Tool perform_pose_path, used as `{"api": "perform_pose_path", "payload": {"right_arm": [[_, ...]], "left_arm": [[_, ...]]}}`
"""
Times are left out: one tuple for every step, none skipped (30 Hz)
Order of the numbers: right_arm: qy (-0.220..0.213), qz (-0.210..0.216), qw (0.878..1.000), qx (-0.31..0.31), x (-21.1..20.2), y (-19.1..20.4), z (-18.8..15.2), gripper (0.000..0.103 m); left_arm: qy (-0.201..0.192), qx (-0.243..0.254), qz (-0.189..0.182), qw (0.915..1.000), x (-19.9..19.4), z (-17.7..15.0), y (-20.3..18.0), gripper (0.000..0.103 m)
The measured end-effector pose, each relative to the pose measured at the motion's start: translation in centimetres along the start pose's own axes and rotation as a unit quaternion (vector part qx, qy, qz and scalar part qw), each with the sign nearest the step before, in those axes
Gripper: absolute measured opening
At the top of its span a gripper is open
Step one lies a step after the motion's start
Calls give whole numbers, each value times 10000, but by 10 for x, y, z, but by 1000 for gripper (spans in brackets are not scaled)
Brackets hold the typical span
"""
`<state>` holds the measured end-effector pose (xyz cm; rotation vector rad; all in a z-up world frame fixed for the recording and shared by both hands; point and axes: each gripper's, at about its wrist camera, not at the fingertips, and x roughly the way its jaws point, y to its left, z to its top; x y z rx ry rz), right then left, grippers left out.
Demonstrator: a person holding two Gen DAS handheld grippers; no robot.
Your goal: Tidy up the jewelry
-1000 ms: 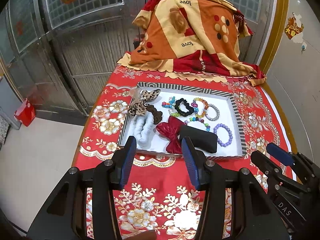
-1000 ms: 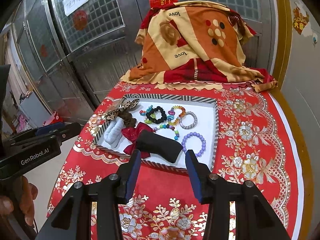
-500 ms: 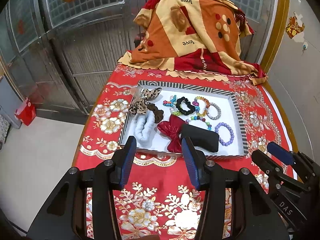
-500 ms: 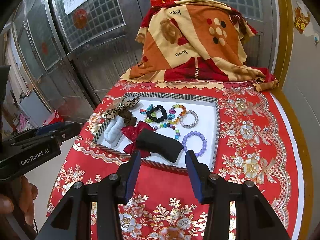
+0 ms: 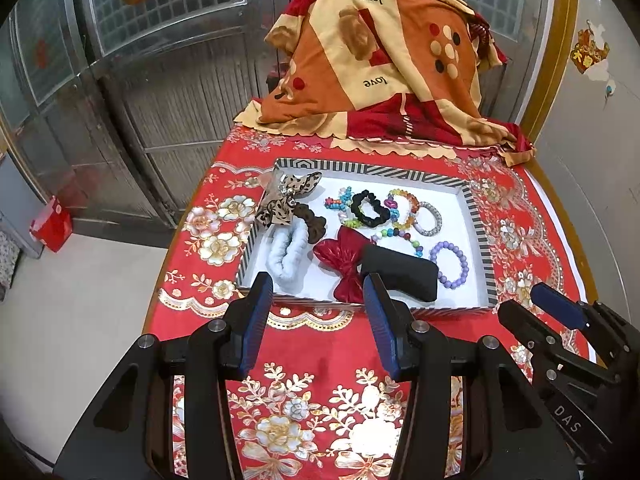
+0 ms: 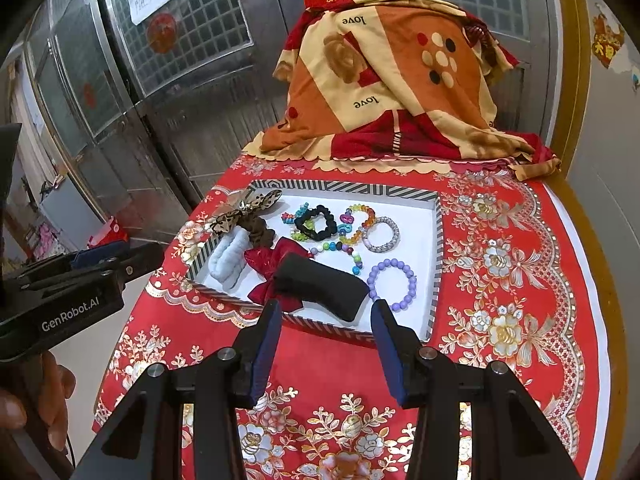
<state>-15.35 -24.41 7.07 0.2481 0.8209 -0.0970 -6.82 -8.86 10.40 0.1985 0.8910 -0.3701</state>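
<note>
Left wrist view: the left gripper (image 5: 316,296) hangs low in the frame over the tabletop (image 5: 320,344), fingers apart and holding nothing, maybe ready to reach. Mid-frame, the striped tray (image 5: 478,240) holds hair ties, a red bow (image 5: 346,260) and a black pouch (image 5: 400,272).

Right wrist view: the right gripper (image 6: 326,322) also waits empty, fingers apart. Bead bracelets sit in the tray's right half, a purple bracelet (image 6: 392,284) nearest.
</note>
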Motion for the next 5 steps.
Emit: {"api": "perform_pose_path", "payload": {"right_arm": [[3,5,10000,1,0,0,0,44],[3,4,10000,3,0,0,0,44],[9,2,10000,3,1,0,-2,44],[19,-2,10000,7,1,0,-2,44],[31,1,10000,17,2,-1,-3,44]], "left_arm": [[-31,9,-15,10000,-1,-1,0,47],[-60,17,-25,10000,-1,-2,-1,47],[-89,26,-36,10000,-1,-2,-1,47],[-117,34,-47,9999,-2,-3,-1,47],[-119,39,-50,9999,-1,-2,-1,47]]}}
